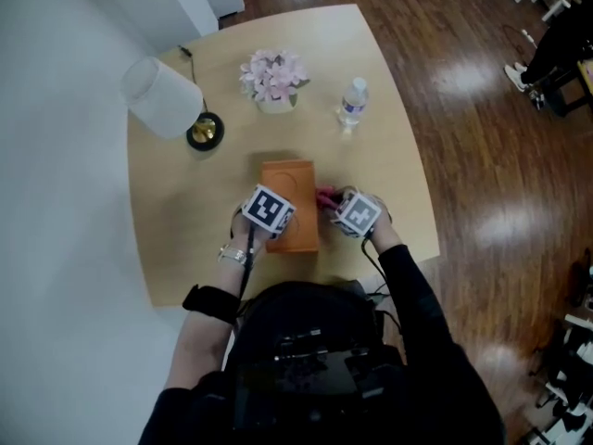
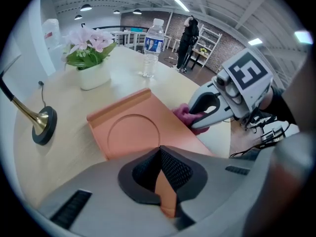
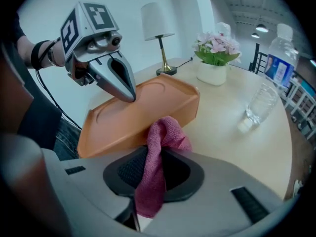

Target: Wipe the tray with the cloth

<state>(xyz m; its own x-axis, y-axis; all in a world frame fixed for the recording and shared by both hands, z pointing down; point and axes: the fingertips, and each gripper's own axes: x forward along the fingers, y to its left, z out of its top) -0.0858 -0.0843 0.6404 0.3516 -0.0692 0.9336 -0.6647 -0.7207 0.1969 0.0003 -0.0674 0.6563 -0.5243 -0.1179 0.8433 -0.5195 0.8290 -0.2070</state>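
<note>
An orange tray (image 1: 289, 193) with a round recess lies in the middle of the light wooden table (image 1: 176, 211). My left gripper (image 2: 163, 180) is shut on the tray's (image 2: 131, 130) near rim, and orange shows between its jaws. My right gripper (image 3: 152, 168) is shut on a pink cloth (image 3: 157, 147), which hangs bunched out of the jaws. The cloth (image 1: 326, 197) touches the tray's (image 3: 143, 112) right side wall. In the right gripper view the left gripper (image 3: 127, 90) pinches the tray's rim. In the left gripper view the right gripper (image 2: 200, 113) holds the cloth (image 2: 183, 113) at the tray's right edge.
A table lamp with a white shade (image 1: 162, 97) stands at the far left. A pot of pink flowers (image 1: 274, 80) and a water bottle (image 1: 352, 100) stand behind the tray. A clear glass (image 3: 259, 105) sits right of the tray. The table's right edge (image 1: 422, 202) borders a wooden floor.
</note>
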